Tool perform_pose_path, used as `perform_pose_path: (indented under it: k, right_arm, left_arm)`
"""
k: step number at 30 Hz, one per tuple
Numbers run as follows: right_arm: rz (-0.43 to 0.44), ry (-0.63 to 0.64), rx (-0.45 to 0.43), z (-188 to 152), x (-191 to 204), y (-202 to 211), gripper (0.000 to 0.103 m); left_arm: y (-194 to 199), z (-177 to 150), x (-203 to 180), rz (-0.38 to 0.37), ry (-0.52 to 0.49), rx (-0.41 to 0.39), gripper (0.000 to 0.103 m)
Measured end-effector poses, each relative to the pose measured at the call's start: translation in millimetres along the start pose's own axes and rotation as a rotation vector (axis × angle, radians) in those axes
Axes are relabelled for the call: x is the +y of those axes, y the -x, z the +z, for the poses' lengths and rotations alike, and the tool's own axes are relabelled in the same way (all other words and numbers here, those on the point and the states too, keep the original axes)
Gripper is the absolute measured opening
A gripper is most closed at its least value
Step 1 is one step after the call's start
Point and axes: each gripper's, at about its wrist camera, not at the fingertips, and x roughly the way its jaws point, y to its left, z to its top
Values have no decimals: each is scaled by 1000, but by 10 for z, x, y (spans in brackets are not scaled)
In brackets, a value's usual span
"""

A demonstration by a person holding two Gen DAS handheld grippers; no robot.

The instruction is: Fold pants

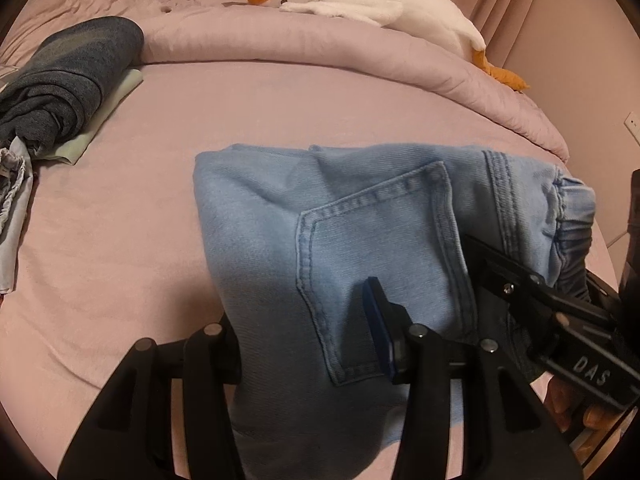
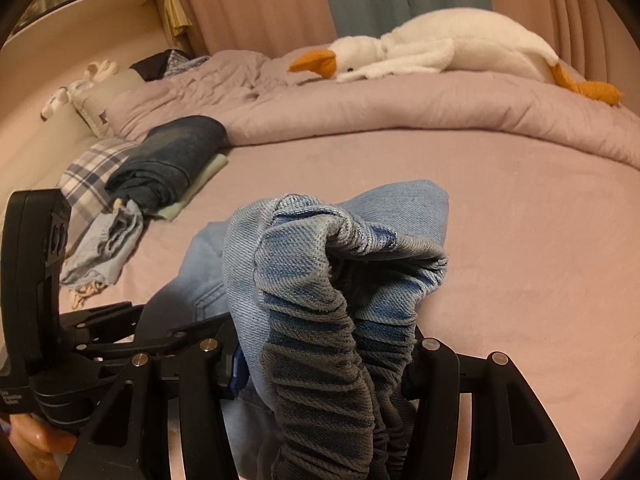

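Light blue denim pants lie folded on the pink bed sheet, back pocket up, elastic waistband to the right. My left gripper is shut on the near edge of the pants; its blue-padded right finger presses the pocket area, the left finger is under the cloth. My right gripper is shut on the gathered elastic waistband, which bunches up in front of its camera. The right gripper also shows in the left wrist view at the waistband. The left gripper's body shows at the left of the right wrist view.
A folded dark blue garment on a pale green one lies at the left, with plaid and light cloth beside it. A pink duvet is heaped behind, with a white plush goose on it. Curtains hang beyond.
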Motion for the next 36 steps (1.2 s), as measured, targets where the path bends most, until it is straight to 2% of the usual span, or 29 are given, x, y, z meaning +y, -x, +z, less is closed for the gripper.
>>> perform_pose_path:
  k: [3, 9, 12, 14, 16, 24, 29, 32, 36]
  right_arm:
    - [14, -33, 21, 10, -82, -46, 56]
    - [48, -140, 103, -47, -341, -245, 61]
    - [60, -183, 120, -98, -441, -311, 66]
    - [68, -207, 121, -123, -483, -339, 68]
    - [74, -208, 115, -131, -483, -332, 69]
    - [44, -204, 111, -108, -460, -222, 70]
    - [25, -198, 84, -218, -464, 4, 70]
    - [11, -171, 82, -294, -440, 90, 70]
    - [-66, -92, 113, -408, -363, 69, 71]
  left_arm:
    - [-55, -9, 13, 23, -10, 8, 47]
    - [-139, -38, 59, 31, -27, 9, 55]
    - [-181, -48, 93, 37, -26, 6, 63]
    - [-191, -53, 126, 41, -20, 3, 71]
    - [-195, -51, 158, 45, -11, 5, 74]
    - [16, -222, 212, 54, -17, -30, 72]
    - [160, -443, 248, 36, -22, -35, 72]
    - [143, -511, 193, 59, -50, -34, 73]
    - [88, -516, 204, 65, -34, -19, 74]
